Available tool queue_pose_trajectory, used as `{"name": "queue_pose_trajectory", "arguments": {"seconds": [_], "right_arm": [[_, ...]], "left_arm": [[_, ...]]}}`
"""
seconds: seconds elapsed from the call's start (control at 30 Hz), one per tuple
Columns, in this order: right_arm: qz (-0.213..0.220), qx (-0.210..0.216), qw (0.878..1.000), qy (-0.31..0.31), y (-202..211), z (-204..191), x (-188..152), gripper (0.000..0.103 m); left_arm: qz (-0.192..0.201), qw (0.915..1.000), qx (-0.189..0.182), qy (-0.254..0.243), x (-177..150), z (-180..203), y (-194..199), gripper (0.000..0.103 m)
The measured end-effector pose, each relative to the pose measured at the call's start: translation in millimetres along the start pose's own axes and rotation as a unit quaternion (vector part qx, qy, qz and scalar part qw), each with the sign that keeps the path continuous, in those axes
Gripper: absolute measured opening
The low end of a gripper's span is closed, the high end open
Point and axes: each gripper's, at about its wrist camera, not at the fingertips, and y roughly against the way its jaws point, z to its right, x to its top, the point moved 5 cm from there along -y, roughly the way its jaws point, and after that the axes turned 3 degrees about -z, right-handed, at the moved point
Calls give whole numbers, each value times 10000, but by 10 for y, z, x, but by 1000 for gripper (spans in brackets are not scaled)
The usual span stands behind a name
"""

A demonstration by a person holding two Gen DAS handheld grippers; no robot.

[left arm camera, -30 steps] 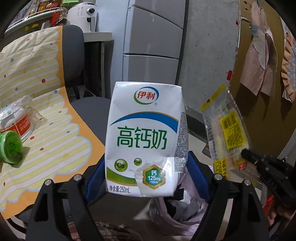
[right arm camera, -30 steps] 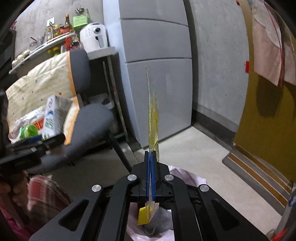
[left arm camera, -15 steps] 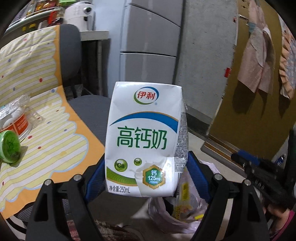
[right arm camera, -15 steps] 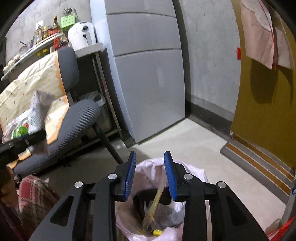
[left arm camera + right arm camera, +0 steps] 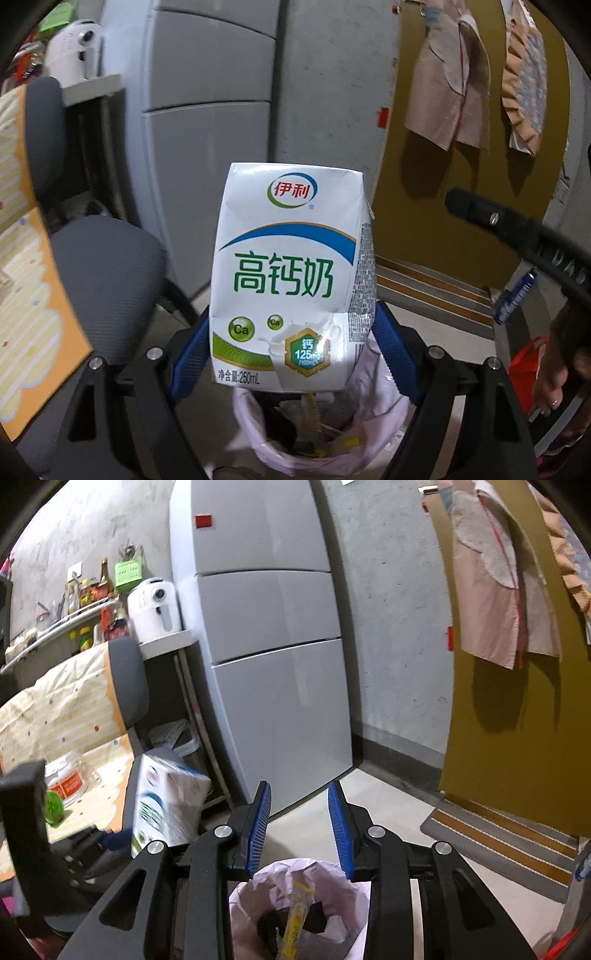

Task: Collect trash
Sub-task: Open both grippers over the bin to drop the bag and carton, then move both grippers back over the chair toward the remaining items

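Blue ribbed pads of the left gripper (image 5: 291, 354) were clamped on the lower sides of a white milk carton (image 5: 290, 280), dented near its base, held upright directly over the pink-lined trash bin (image 5: 373, 454), seemingly ready to drop. The right gripper (image 5: 299, 827) hovered over the same bin with jaws apart and empty; a yellow wrapper (image 5: 295, 919) lay inside the crinkled liner.

The white cardboard milk carton (image 5: 291, 280) carries green characters, a blue arc and a green band at its base. The thin plastic bin bag (image 5: 325, 882) is pale pink, with a yellow wrapper (image 5: 295, 919) inside it. The draped cloth (image 5: 70, 705) on the grey chair (image 5: 129, 679) is cream with yellow stripes, coloured dots and an orange border.
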Motion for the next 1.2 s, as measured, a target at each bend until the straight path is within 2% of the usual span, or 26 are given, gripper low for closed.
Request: {"name": "queue_pose_trajectory", "arguments": {"seconds": [0.1, 0.2, 0.43, 0.67, 0.83, 0.93, 1.0, 1.13, 1.2], "right_arm": [[-17, -64, 9999, -84, -13, 81, -9, 35], [-53, -73, 9998, -162, -21, 121, -23, 36], [-93, 18, 9998, -162, -37, 33, -29, 36], [-91, 329, 9994, -8, -26, -270, 14, 36], [-185, 853, 9961, 135, -28, -687, 59, 37], [-296, 1279, 9908, 334, -50, -1062, 75, 37], [-354, 1507, 9869, 462, -67, -1294, 79, 37], [-525, 2082, 9728, 872, -131, -1893, 65, 39], [-595, 2367, 9634, 1105, -147, -2207, 53, 40]], "left_arm": [[-163, 9998, -108, -38, -11, 64, -141, 81], [-260, 9996, -80, -96, -26, 92, -222, 88], [-250, 9996, -4, 141, -46, -117, -110, 88], [-97, 9966, 655, 483, -110, -622, 314, 88], [31, 9903, 1173, 747, -220, -992, 760, 88], [102, 9837, 1460, 1049, -309, -1250, 1060, 88], [145, 9761, 1780, 1241, -388, -1459, 1297, 88], [174, 9586, 2345, 1608, -555, -1848, 1709, 88], [115, 9447, 2745, 1790, -653, -2074, 1905, 88]]}}
